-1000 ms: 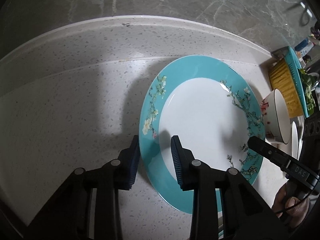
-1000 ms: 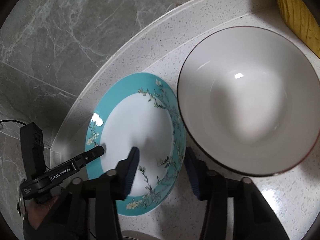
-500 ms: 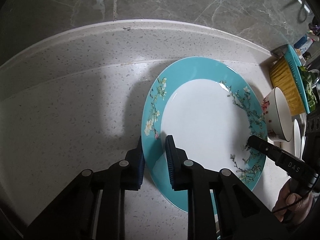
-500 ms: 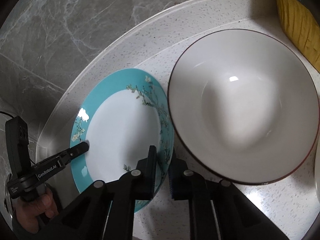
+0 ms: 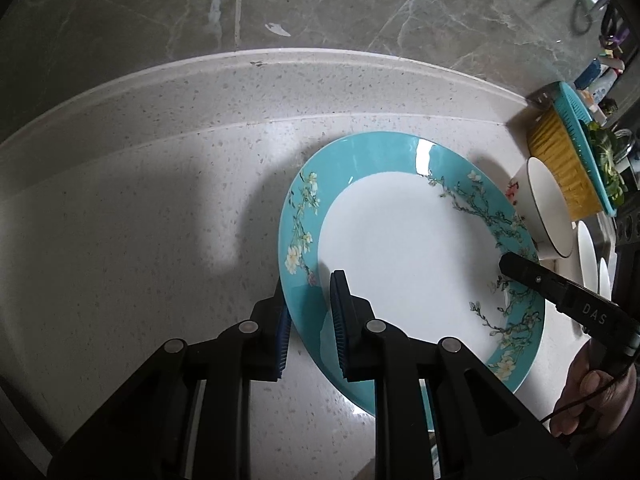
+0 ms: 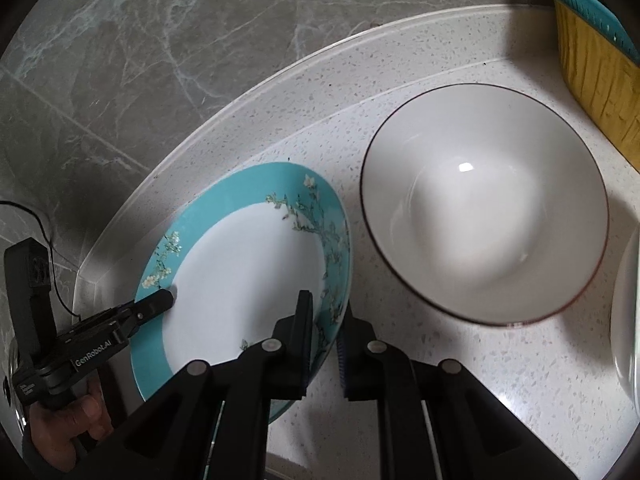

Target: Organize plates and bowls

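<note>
Tongs grip the teal-rimmed blossom plate [image 5: 400,248] from both sides: left tongs [image 5: 310,316] clenched on its left rim, right tongs [image 6: 322,332] on its right rim (nearest the white bowl [image 6: 484,236]). Plate sits on the speckled table [image 5: 140,220], bowl just beside it.

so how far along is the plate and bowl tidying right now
Nothing looks stacked yet. In hand: the teal plate is gripped on opposite rims, the left tongs closed on one edge and the right tongs on the other, though whether it has left the counter is unclear. Left to do: the white bowl sits alone beside it, and more white dishes wait at the right edge.
</note>
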`<state>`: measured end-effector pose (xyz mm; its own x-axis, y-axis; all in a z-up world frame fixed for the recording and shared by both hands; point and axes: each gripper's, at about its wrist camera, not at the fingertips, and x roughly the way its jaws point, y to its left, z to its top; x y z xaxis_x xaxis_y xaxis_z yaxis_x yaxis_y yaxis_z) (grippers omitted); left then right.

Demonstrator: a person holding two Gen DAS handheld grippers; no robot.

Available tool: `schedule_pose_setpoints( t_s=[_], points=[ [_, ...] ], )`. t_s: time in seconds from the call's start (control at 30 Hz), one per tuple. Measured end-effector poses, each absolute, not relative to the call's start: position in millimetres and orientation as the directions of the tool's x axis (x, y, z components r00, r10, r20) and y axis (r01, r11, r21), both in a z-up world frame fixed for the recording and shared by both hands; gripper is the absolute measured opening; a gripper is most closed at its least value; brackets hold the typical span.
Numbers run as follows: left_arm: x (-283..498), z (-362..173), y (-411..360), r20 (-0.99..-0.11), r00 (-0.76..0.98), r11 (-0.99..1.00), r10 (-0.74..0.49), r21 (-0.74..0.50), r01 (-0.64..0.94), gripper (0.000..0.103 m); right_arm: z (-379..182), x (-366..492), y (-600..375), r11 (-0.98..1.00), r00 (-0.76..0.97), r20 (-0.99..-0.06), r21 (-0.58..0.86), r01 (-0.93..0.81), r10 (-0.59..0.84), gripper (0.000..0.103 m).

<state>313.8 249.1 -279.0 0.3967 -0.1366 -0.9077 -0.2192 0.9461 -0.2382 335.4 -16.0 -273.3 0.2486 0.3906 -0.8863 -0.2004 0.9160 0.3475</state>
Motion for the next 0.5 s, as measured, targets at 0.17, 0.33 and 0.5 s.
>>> schedule_pose_setpoints(
  t_s=[0.17,0.33,0.5],
  points=[
    [304,-268,242,-0.896,0.425,0.949,-0.13,-0.236,-0.207,0.016,-264,326,-18,0.913,0.276,-0.876,0.34,-0.226,0.395,0.013],
    [285,-242,231,-0.875,0.473,0.958,-0.105,-0.217,-0.188,0.016,-242,313,-24,0.909,0.327,-0.857,0.32,-0.268,0.399,0.013],
    [252,-211,218,-0.848,0.522,0.963,-0.09,-0.209,-0.173,0.016,-217,289,-21,0.9,0.371,-0.834,0.304,-0.312,0.41,0.013]
  ],
)
